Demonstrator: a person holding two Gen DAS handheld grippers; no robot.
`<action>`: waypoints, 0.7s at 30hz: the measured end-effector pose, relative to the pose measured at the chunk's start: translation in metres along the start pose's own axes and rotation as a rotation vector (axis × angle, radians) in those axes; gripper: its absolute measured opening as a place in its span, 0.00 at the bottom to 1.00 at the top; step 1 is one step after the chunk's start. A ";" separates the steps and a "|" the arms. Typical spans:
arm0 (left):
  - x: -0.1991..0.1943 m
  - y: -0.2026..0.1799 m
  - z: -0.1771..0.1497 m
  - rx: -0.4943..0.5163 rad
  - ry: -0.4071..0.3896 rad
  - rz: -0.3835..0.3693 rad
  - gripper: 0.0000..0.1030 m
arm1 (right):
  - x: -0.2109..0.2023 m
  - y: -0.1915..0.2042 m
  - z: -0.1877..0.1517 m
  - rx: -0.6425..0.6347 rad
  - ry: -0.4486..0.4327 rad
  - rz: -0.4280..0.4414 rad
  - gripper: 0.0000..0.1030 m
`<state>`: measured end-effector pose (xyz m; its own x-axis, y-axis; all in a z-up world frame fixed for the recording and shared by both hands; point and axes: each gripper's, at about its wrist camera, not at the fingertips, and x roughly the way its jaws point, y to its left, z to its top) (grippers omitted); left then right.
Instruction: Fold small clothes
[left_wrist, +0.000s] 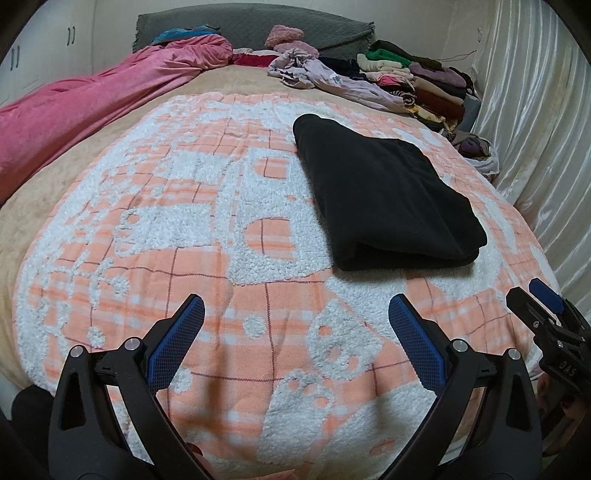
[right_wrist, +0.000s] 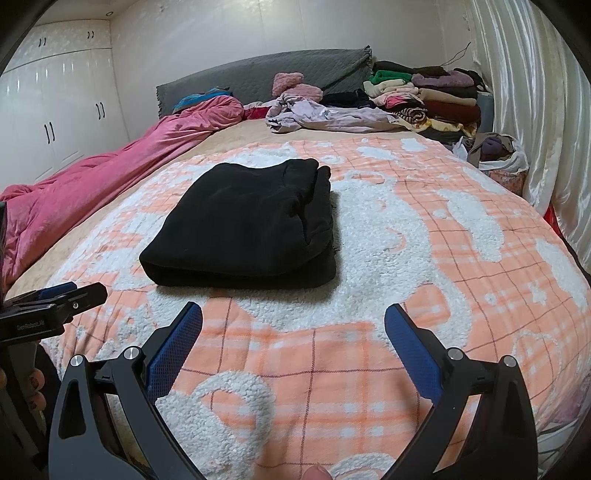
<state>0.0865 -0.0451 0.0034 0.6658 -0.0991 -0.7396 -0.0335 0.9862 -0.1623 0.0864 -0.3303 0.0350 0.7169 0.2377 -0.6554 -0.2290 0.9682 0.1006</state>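
My left gripper hovers over the orange-and-white blanket, fingers spread, holding nothing. Black garment lies folded on the blanket, ahead of and between both tools, untouched. My right gripper likewise spread wide, empty, above the blanket.
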 end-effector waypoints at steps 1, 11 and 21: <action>0.000 0.000 0.000 -0.001 -0.001 -0.001 0.91 | 0.000 0.001 0.000 -0.002 0.001 0.000 0.96; 0.000 -0.001 0.000 0.001 0.001 0.001 0.91 | -0.001 0.002 -0.001 -0.004 0.001 0.003 0.96; -0.002 0.000 0.000 0.007 -0.001 0.011 0.91 | -0.001 0.001 -0.001 -0.004 0.002 0.007 0.96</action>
<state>0.0856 -0.0445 0.0046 0.6659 -0.0885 -0.7408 -0.0354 0.9881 -0.1498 0.0848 -0.3292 0.0356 0.7141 0.2439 -0.6562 -0.2364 0.9663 0.1020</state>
